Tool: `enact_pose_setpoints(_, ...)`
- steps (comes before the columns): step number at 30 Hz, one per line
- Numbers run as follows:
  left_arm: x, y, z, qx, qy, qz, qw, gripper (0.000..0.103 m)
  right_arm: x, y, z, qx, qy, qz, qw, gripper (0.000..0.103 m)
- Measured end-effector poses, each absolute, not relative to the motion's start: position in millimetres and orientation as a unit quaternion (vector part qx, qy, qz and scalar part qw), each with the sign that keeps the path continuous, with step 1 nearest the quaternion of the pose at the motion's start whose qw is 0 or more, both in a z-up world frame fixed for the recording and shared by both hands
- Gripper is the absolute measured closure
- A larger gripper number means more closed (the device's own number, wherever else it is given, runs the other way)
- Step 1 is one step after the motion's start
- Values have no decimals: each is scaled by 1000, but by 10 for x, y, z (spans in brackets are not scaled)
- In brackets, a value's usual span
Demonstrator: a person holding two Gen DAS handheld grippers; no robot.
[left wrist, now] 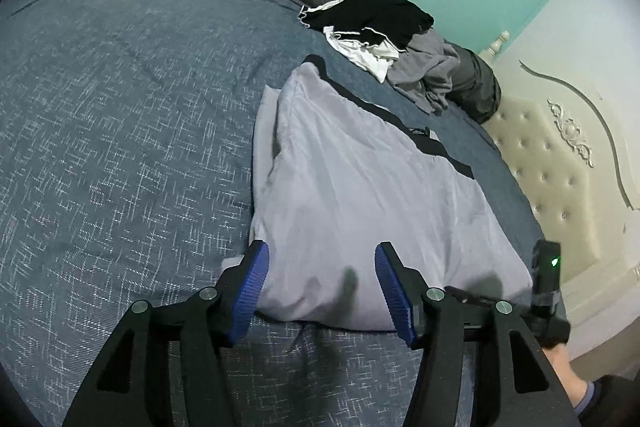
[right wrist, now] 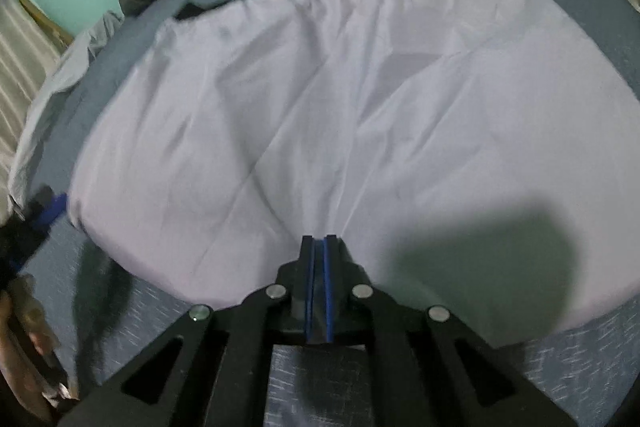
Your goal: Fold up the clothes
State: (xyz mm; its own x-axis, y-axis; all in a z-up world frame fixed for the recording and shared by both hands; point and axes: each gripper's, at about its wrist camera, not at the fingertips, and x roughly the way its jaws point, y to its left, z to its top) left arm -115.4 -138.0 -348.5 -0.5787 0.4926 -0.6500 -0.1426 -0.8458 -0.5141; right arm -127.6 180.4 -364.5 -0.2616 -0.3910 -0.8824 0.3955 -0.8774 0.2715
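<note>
Your lavender garment (right wrist: 320,115) lies flat near the bed's (left wrist: 120,131) headboard-side edge, its black waistband away from you. It looks thin, soft and light (likely to slide and wrinkle). Your right gripper (right wrist: 319,247) has its fingers pressed together on the near hem; the left gripper (left wrist: 322,287) stands apart, straddling the hem's corner. Pinch both layers there.

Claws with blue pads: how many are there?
2: the left claw open over the lavender garment's near edge; the right claw pinched shut at the same edge.
</note>
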Motion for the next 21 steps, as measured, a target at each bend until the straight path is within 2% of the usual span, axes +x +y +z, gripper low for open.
enact_pose_setpoints(7,-1171,-1411,-3497,-420,-205,864,185,43,-1487,1692,-3502,546,5,-802,242,101)
enact_pose_setpoints(17,-1218,-1488,-3519,-420,-214,864,176,43,-2463,1289,-3531,568,38,-794,214,101)
enact_pose_setpoints(21,-1242,-1490,-3555,-425,-217,861,176,43,-2889,1249,-3566,574,4,-794,203,101)
